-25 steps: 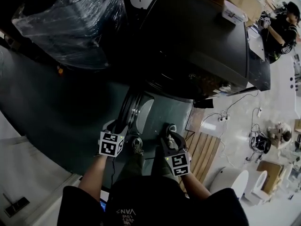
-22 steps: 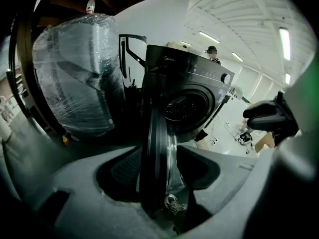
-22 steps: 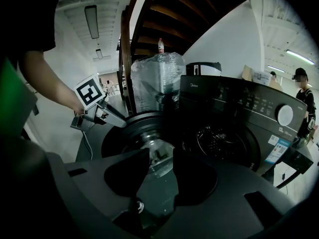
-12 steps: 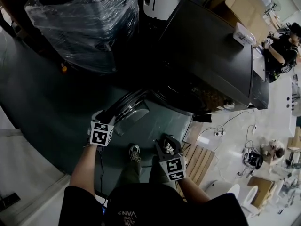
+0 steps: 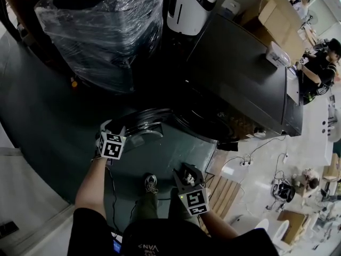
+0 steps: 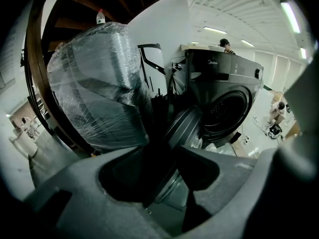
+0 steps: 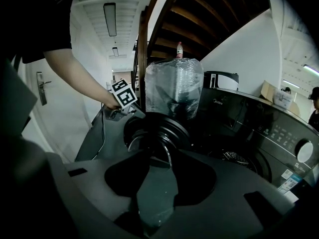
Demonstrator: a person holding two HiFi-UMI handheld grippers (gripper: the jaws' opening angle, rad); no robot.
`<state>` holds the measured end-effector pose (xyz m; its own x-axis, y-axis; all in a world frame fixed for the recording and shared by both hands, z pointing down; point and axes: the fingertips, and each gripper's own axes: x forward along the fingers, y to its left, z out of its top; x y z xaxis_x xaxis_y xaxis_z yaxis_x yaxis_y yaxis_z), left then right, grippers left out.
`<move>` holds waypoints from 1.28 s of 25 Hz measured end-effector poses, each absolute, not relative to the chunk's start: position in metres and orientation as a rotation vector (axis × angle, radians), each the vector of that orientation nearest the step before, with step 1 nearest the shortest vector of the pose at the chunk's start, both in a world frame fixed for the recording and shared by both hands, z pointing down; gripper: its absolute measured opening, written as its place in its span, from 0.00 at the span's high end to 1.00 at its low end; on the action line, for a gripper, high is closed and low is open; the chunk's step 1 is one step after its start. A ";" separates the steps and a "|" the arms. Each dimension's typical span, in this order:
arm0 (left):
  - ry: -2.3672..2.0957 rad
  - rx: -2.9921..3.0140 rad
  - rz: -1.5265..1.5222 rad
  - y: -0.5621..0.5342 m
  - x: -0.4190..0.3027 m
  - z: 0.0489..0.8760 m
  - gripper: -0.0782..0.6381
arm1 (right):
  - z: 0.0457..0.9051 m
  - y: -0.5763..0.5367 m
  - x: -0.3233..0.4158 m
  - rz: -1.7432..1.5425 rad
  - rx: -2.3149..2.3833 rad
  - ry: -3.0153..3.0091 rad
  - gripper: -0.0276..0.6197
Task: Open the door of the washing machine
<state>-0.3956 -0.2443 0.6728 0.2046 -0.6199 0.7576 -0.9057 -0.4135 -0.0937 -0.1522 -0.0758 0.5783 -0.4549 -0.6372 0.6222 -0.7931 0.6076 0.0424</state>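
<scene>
The dark grey washing machine [image 5: 240, 84] stands at the right of the head view, and its round door [image 5: 144, 129] is swung well out to the left. My left gripper [image 5: 109, 127] is shut on the door's outer rim; in the left gripper view the door [image 6: 183, 128] runs edge-on between the jaws of that left gripper [image 6: 167, 158], with the open drum mouth [image 6: 227, 113] behind. My right gripper [image 5: 186, 172] hangs open in front of the machine, apart from it. Only grey floor shows between the jaws of that right gripper [image 7: 159, 173], beyond them the door [image 7: 157, 131].
A large plastic-wrapped appliance [image 5: 101, 31] stands left of the machine, a white unit [image 5: 192, 4] behind it. A wooden pallet [image 5: 218, 193] and cables lie on the floor at the right. A person [image 5: 319, 63] sits at the far right. My shoe [image 5: 151, 184] is below the door.
The left gripper has moved left and away from the machine, and the door has swung wider open with it. The right gripper has drawn back a little toward me.
</scene>
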 end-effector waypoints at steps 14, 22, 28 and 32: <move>-1.420 2.120 1.184 -0.301 -0.415 0.672 0.63 | 0.583 -0.066 -0.145 0.349 1.140 -2.192 0.73; -1.511 2.249 1.069 -0.298 -0.391 0.628 0.66 | 0.561 -0.070 -0.142 0.305 1.208 -2.199 0.73; -1.629 2.354 0.793 -0.250 -0.365 0.550 0.77 | 0.531 -0.062 -0.143 0.285 1.249 -2.247 0.74; -1.702 2.410 0.679 -0.210 -0.349 0.496 0.83 | 0.510 -0.053 -0.137 0.271 1.257 -2.279 0.76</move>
<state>-0.3488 -0.2097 0.4958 0.2698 -0.8665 0.4199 -0.9176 -0.3635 -0.1607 -0.1368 -0.0526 0.5105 -0.4350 -0.7284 0.5294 -0.8324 0.5495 0.0721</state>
